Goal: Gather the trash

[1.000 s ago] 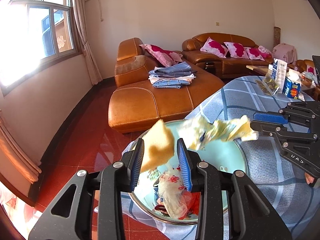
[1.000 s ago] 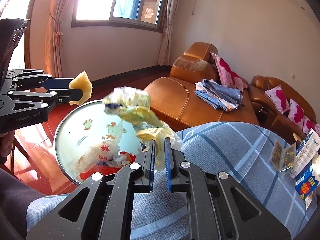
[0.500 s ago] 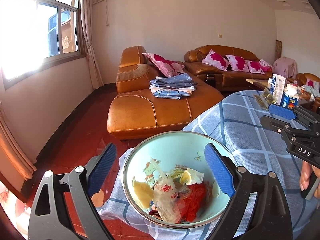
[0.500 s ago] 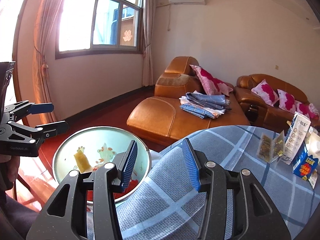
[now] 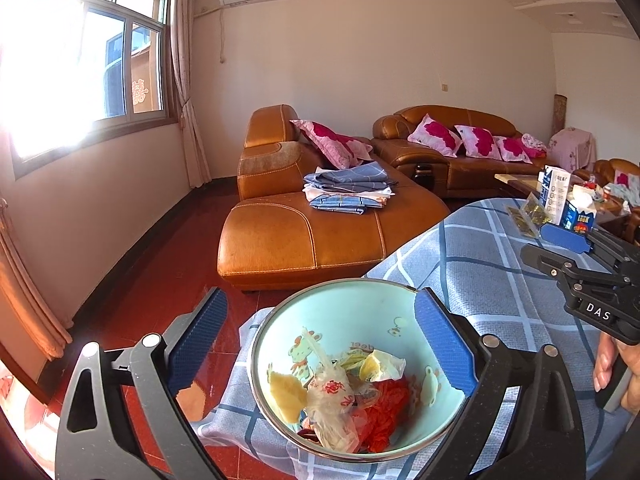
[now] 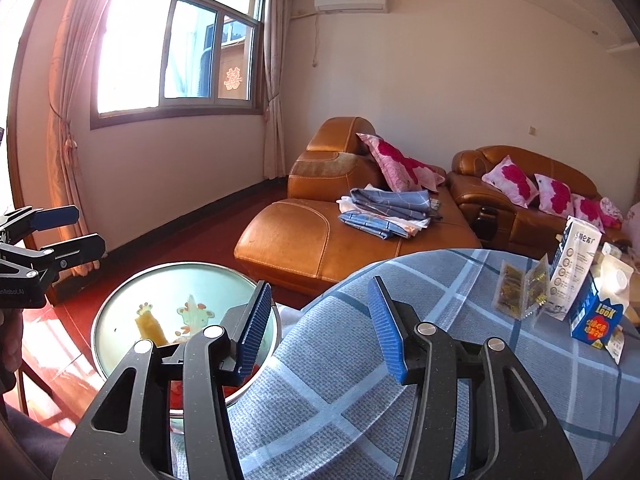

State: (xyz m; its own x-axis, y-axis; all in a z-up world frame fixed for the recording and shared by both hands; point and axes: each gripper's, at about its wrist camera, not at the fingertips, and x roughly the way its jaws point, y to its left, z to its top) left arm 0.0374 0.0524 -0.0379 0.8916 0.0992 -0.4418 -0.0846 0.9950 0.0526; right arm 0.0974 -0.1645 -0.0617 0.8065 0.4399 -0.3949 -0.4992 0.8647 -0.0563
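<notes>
Trash sat in the bowl (image 5: 362,308) at this point: a yellow sponge-like scrap (image 5: 286,394), a clear printed wrapper (image 5: 332,400), red plastic (image 5: 386,400) and a pale crumpled wrapper w/ yellow on it (image 5: 380,366), all heaped low in the lower centre of the left wrist frame. Bowl stood at the edge of the worktop (image 5: 500,264), on its blue-check cloth.

Step in hand, I'd say, was the gap between drops: both tools were empty, so the next move called for finding more litter. Candidates looked to be the gold foil sachets (image 6: 520,290) at the right of the right wrist frame, beside the blue cartons (image 6: 592,312); whether the cartons counted as trash, couldn't tell. Reaching them would need the right gripper (image 6: 324,328) swung toward the frame's right, well away from the bowl.

Pose: left gripper (image 5: 316,340) hung above the bowl, angled down at it, jaws wide apart, nothing between them. Right gripper was over the cloth just beside the bowl, jaws also apart and empty, its left pad overlapping the bowl rim in frame. In the left wrist frame it showed at mid-right, w/ the person's fingers (image 5: 604,364) on its grip.
</notes>
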